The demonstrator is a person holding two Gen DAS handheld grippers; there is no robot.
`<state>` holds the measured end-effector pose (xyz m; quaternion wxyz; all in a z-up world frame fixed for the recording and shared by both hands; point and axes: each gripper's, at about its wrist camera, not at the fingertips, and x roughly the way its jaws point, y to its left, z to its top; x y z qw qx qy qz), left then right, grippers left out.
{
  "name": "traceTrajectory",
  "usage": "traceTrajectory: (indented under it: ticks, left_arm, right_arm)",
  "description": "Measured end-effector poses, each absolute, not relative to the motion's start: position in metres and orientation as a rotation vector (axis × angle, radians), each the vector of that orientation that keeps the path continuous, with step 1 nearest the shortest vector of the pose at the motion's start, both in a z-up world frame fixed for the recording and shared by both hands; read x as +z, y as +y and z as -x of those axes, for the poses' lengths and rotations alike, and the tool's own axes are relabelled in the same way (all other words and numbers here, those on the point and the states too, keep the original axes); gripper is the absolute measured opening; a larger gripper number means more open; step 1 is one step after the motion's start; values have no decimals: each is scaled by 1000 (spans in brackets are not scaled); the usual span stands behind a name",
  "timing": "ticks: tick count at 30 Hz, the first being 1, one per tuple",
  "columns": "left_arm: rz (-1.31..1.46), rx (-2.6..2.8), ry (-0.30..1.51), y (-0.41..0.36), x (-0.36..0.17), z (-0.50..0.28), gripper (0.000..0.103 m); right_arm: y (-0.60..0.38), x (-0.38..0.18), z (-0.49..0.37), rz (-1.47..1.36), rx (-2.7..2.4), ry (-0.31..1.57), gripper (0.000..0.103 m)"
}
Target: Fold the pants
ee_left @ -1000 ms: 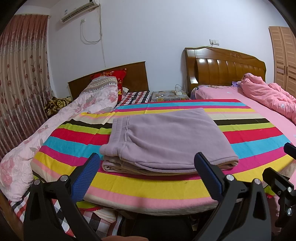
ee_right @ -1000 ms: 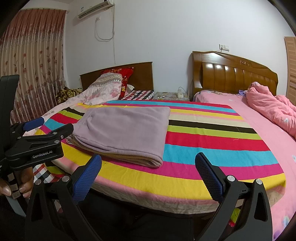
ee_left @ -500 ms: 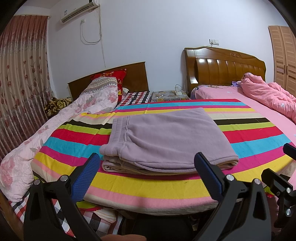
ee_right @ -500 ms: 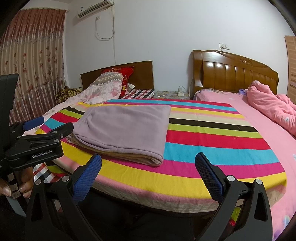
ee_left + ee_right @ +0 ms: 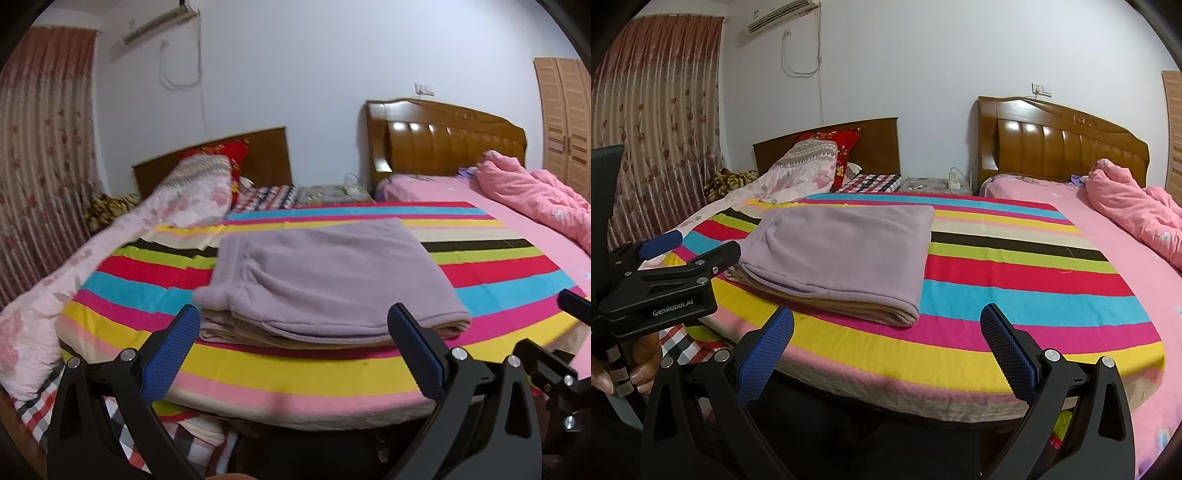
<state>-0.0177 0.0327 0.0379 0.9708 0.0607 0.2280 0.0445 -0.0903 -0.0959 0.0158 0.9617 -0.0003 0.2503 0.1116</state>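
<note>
Folded pants (image 5: pixel 325 273) beyond spread left gripper (image 5: pixel 295 343)

One legible text only: "GenRobot.AI", white lettering on the black side face of the left tongs (image 5: pixel 665 254), seen in the right wrist view, just above the person's hand (image 5: pixel 635 369) that holds it. The lettering runs slightly tilted along the body. No readable print on the air conditioner (image 5: pixel 779 16) high on the wall above those tongs; too small to tell. Left wrist view: no text readable.
</note>
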Motion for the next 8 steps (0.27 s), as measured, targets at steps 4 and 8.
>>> traceTrajectory:
  ticks: [4, 8]
  left_arm:
    - [-120, 73, 471, 32, 37, 16, 102]
    - [-116, 75, 476, 33, 36, 15, 102]
  right_arm:
    - [-96, 16, 91, 0, 227, 509, 98]
    - [-96, 16, 91, -1, 227, 510, 98]
